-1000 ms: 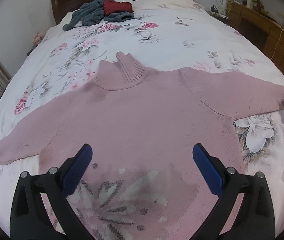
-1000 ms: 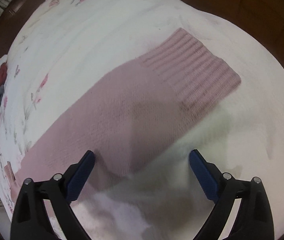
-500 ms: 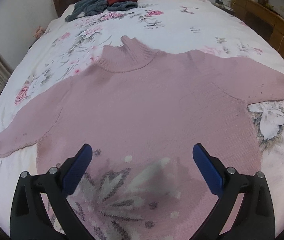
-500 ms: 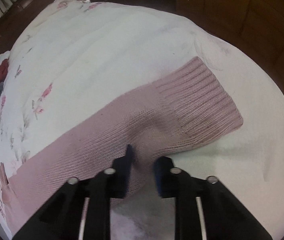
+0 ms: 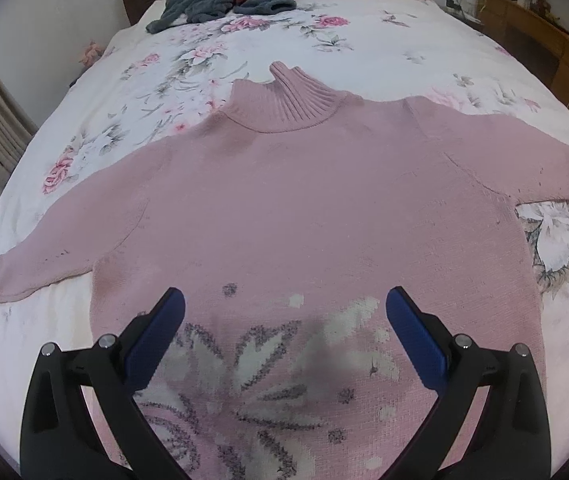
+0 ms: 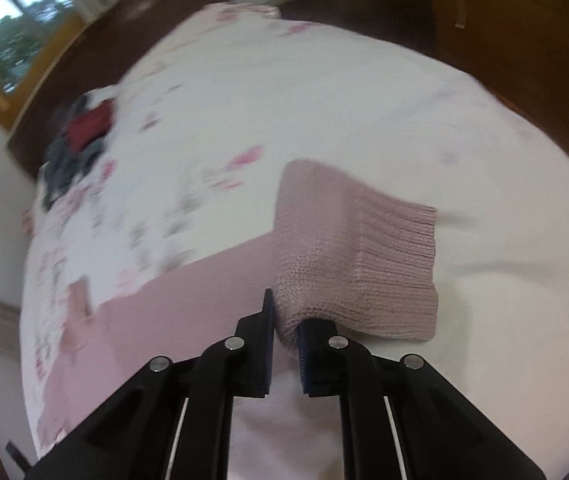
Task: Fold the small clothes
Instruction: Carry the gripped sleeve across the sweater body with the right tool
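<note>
Firmly, right gripper pinches sweater sleeve; left gripper gapes.

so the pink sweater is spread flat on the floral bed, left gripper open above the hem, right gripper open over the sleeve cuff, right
Not quite: the right gripper is not open. The right wrist view shows it shut on the sleeve cuff, which is lifted and bunched. The rest holds: in the left wrist view the pink sweater lies spread on the floral bed with the left gripper open above the hem.
</note>
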### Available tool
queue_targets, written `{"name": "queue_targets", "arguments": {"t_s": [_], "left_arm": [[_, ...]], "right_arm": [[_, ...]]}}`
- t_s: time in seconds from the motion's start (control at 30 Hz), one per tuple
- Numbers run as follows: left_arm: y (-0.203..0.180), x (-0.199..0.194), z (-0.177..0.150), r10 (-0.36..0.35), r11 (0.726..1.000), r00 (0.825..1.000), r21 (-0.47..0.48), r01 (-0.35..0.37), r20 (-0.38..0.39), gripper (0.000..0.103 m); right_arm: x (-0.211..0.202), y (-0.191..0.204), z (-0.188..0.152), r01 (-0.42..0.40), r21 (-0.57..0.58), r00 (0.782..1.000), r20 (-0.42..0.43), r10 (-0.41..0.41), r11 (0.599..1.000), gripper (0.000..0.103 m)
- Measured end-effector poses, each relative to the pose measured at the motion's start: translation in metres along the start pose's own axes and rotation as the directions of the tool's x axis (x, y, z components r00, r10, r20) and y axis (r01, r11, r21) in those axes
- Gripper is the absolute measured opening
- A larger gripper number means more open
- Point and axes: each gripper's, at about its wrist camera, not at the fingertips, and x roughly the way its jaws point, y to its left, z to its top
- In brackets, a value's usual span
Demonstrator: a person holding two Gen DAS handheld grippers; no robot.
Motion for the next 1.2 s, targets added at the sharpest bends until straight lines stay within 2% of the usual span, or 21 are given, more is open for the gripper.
{"name": "queue_targets", "arguments": {"t_s": [0.3,0.5,0.73,0.9,1.0,1.03,1.07,1.2], "left_arm": [[0.021,-0.001,0.003,0.007,0.999,1.000,-0.047,-0.007,-0.005,0.100],[0.032,-0.002,0.010,-0.004,0.996,1.000,-0.087,0.004,0.001,0.100],[0.033,-0.007,0.024,-0.057,0.992,0.998,-0.112,0.059,0.019,0.100],[0.030,-0.003,0.038,-0.090,0.989,0.996,-0.121,0.090,0.004,0.100],[0.025,0.003,0.047,-0.109,0.987,0.994,-0.122,0.107,-0.013,0.100],[0.023,0.005,0.048,-0.118,0.985,0.993,-0.127,0.115,-0.016,0.100],[0.020,0.008,0.051,-0.139,0.981,0.990,-0.137,0.134,-0.028,0.100],[-0.001,0.023,0.061,-0.246,0.958,0.967,-0.170,0.231,-0.070,0.100]], "right_arm": [[0.012,0.085,-0.029,-0.145,-0.074,0.988,-0.059,0.141,0.987,0.010],[0.029,0.155,-0.065,-0.239,-0.173,0.969,-0.107,0.223,0.956,0.010],[0.076,0.221,-0.122,-0.266,-0.299,0.955,-0.214,0.208,0.916,0.010],[0.103,0.232,-0.150,-0.209,-0.377,0.962,-0.245,0.121,0.902,0.013],[0.108,0.223,-0.158,-0.238,-0.363,0.947,-0.292,0.132,0.901,0.018],[0.105,0.218,-0.160,-0.247,-0.366,0.941,-0.312,0.132,0.897,0.021],[0.101,0.215,-0.161,-0.249,-0.372,0.939,-0.318,0.130,0.894,0.029],[0.067,0.189,-0.170,-0.249,-0.402,0.943,-0.310,0.125,0.881,0.031]]}}
